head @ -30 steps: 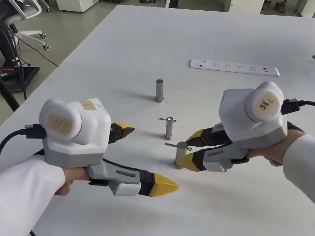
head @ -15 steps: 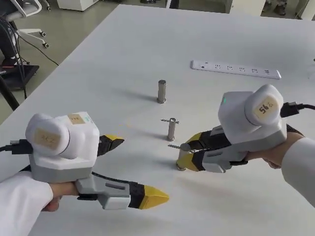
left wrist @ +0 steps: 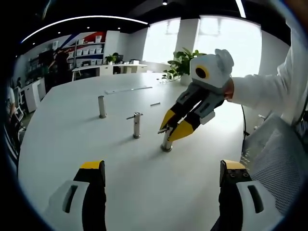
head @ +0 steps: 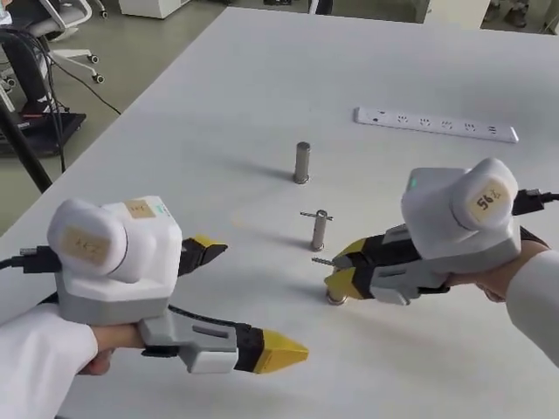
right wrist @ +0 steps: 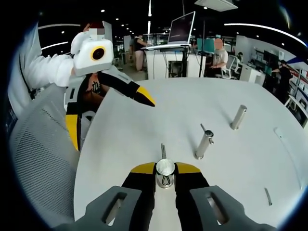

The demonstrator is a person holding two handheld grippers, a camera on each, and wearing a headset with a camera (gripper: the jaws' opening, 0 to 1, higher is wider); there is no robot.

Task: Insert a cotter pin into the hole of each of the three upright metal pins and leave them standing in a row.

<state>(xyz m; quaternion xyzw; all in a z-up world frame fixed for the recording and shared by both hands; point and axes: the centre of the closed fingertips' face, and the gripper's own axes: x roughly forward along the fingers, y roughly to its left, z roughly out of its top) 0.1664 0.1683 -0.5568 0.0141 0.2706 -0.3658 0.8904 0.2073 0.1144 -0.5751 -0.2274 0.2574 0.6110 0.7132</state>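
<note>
item: near pin (right wrist: pixel 165 167), upright on the surface (head: pixel 218 105), closest to me in the row of three. a second ago my right tongs (head: pixel 337 269) stood spread just beside it. now they have pressed in on its head, one yellow tip on either side, with the cotter pin (right wrist: pixel 162 150) crossing the hole and its tip poking out beyond. i read this as seating or steadying the second insertion, not a fresh pick. item: middle pin (head: pixel 319 230), upright, a pin already through its hole, unchanged. item: far pin (head: pixel 302 162), upright, hole bare, untouched. item: loose cotter pin (right wrist: pixel 267 196), a thin sliver lying flat, well apart from the row and nearer the power strip (head: pixel 437 125). i take it as the one meant for the far pin. item: left tongs (left wrist: pixel 162 166), still spread wide, holding nothing, hanging back from the row. tally, by my judgement: two of three fitted or nearly so, one left. the row stands straight, so i would release the near pin gently to avoid tipping it.
</note>
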